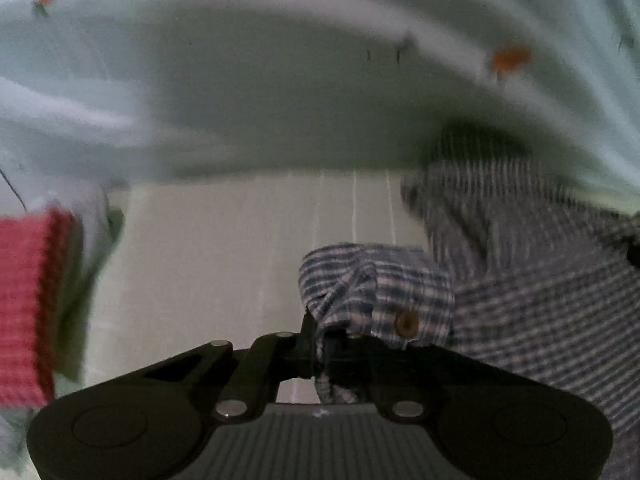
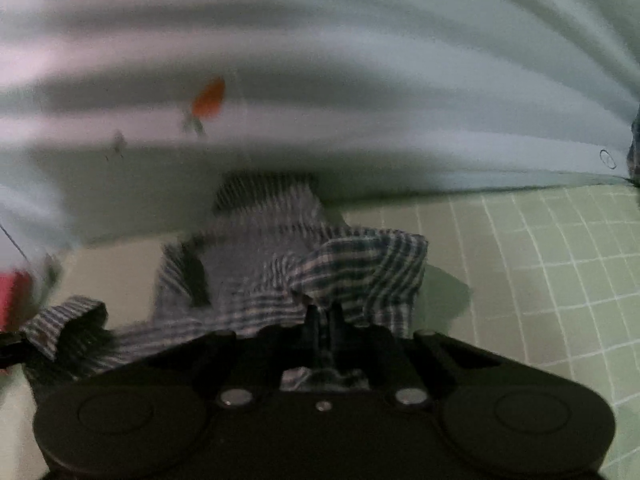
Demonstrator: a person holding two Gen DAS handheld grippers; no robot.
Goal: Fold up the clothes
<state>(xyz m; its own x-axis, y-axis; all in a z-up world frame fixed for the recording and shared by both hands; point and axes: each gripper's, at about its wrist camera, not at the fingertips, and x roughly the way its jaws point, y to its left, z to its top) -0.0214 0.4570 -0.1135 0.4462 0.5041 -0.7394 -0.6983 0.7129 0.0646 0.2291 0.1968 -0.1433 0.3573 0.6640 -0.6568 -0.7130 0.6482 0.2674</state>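
— While both cameras blurred, what did you have in your grippers?

— My left gripper (image 1: 324,344) was clamped on the shirt (image 1: 520,280), a blue-and-white check one. Its fingers had pinched a bunched edge, and a brown button (image 1: 407,322) sat just beside them at 3 o'clock.

— And the right?

— My right gripper (image 2: 324,316) was pinched shut on another fold of the shirt (image 2: 280,272), with cloth bunched to both sides of the fingertips.

— Where did the shirt lie?

— From the left wrist it ran away toward 2 o'clock, under a pale sheet (image 1: 280,100) with orange motifs that filled the top half. From the right wrist it trailed toward 9 o'clock, where one end drooped near the frame's edge.

— What was beneath it?

— A green mat (image 2: 540,260) with a white grid, widest at 3 o'clock in the right view. The left view showed it between 11 and 12 o'clock.

— Anything else?

— A red cloth (image 1: 24,300) at 9 o'clock in the left view, too blurred to say more.
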